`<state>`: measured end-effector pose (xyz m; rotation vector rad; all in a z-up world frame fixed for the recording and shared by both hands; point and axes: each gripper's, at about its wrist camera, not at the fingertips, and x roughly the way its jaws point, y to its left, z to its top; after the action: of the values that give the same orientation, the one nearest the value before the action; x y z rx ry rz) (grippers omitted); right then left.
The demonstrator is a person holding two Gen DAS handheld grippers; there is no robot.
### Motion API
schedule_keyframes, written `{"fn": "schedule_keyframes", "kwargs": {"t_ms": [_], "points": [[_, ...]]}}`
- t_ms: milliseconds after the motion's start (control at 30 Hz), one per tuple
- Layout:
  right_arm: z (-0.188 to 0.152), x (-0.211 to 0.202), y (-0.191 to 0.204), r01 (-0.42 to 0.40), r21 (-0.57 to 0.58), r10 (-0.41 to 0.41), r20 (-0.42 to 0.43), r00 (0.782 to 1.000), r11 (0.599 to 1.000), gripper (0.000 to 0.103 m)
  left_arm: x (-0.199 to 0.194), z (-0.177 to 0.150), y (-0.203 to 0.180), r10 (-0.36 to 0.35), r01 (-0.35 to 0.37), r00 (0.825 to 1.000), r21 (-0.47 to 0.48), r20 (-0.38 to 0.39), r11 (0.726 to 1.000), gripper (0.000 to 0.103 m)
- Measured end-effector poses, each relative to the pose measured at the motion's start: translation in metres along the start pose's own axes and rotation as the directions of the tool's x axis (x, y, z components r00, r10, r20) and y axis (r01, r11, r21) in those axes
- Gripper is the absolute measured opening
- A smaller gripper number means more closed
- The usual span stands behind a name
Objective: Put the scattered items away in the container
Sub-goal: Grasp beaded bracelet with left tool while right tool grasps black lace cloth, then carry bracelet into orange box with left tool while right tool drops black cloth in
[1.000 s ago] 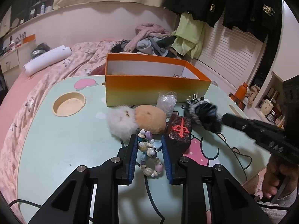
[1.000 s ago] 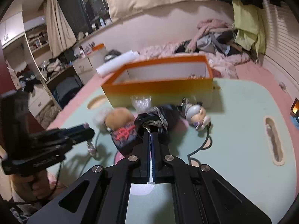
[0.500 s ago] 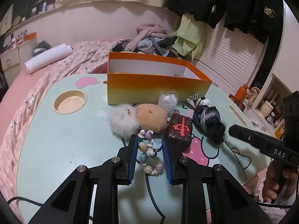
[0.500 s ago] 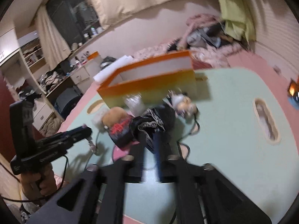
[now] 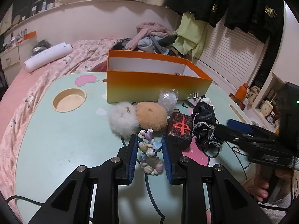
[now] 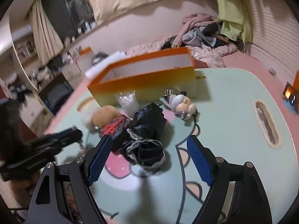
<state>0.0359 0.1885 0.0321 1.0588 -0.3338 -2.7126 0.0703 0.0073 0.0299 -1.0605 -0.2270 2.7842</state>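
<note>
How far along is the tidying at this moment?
Early. The orange box shows only a small metal item. The left hand-held gripper straddles the bead bracelet; the right hand-held gripper is open around the black cloth. Plush toy, dark block, figurine remain.

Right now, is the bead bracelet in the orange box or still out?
Out. The bead bracelet lies on the table between the left gripper fingers, in front of the orange box.
</note>
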Motion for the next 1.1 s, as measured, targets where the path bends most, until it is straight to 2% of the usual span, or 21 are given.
{"fn": "schedule_keyframes", "kwargs": {"t_ms": [67, 133, 167, 200, 233, 300, 400, 533, 600, 800, 1000, 1067, 1100], "points": [[0.004, 0.015, 0.003, 0.017, -0.011, -0.018, -0.025, 1.000, 1.000, 0.082, 0.000, 0.000, 0.000, 0.000, 0.000, 1.000, -0.001, 0.001, 1.000, 0.024], [0.005, 0.025, 0.003, -0.002, -0.008, 0.002, -0.043, 0.999, 1.000, 0.081, 0.000, 0.000, 0.000, 0.002, -0.002, 1.000, 0.000, 0.001, 1.000, 0.024], [0.005, 0.031, 0.003, -0.019, -0.003, 0.019, -0.058, 0.998, 1.000, 0.073, 0.000, 0.000, 0.000, 0.003, -0.003, 1.000, -0.002, 0.001, 1.000, 0.024], [0.003, 0.035, 0.001, -0.034, 0.004, 0.035, -0.077, 0.996, 0.999, 0.049, 0.000, 0.000, 0.001, 0.002, -0.002, 1.000, -0.003, 0.002, 1.000, 0.024], [0.002, 0.036, 0.000, -0.036, 0.004, 0.037, -0.080, 0.996, 0.999, 0.042, 0.000, 0.001, 0.001, 0.000, 0.000, 1.000, -0.005, 0.002, 1.000, 0.024], [0.001, 0.034, -0.002, -0.046, 0.002, 0.046, -0.079, 0.996, 0.999, 0.036, -0.001, 0.001, 0.001, -0.002, 0.002, 1.000, -0.008, 0.001, 1.000, 0.024], [0.000, 0.024, -0.007, -0.069, 0.021, 0.070, -0.041, 0.997, 0.997, 0.034, -0.001, 0.002, 0.002, -0.001, 0.001, 1.000, -0.011, 0.002, 1.000, 0.024], [0.006, 0.010, -0.002, -0.059, -0.012, 0.059, 0.007, 0.998, 0.998, 0.034, -0.003, 0.009, 0.001, -0.016, 0.016, 1.000, -0.019, 0.009, 1.000, 0.023], [0.011, 0.007, 0.002, -0.062, -0.026, 0.062, 0.017, 0.998, 0.998, 0.034, -0.004, 0.014, 0.001, -0.021, 0.021, 1.000, -0.017, 0.017, 1.000, 0.018], [0.023, 0.007, 0.007, -0.072, -0.041, 0.073, 0.028, 0.997, 0.997, 0.034, -0.006, 0.034, -0.003, -0.025, 0.025, 0.999, 0.005, 0.045, 1.000, 0.018], [0.029, 0.007, 0.002, -0.074, -0.016, 0.075, 0.035, 0.997, 0.997, 0.034, -0.004, 0.037, -0.003, -0.041, 0.041, 0.999, 0.006, 0.029, 0.999, 0.017], [0.027, 0.006, -0.001, -0.074, -0.003, 0.074, 0.036, 0.997, 0.997, 0.034, 0.000, 0.032, -0.003, -0.045, 0.045, 0.999, 0.015, -0.006, 0.999, 0.025], [0.027, 0.006, -0.002, -0.072, -0.001, 0.072, 0.035, 0.997, 0.997, 0.034, 0.001, 0.030, -0.003, -0.042, 0.043, 0.999, 0.016, -0.014, 0.999, 0.034]]}}
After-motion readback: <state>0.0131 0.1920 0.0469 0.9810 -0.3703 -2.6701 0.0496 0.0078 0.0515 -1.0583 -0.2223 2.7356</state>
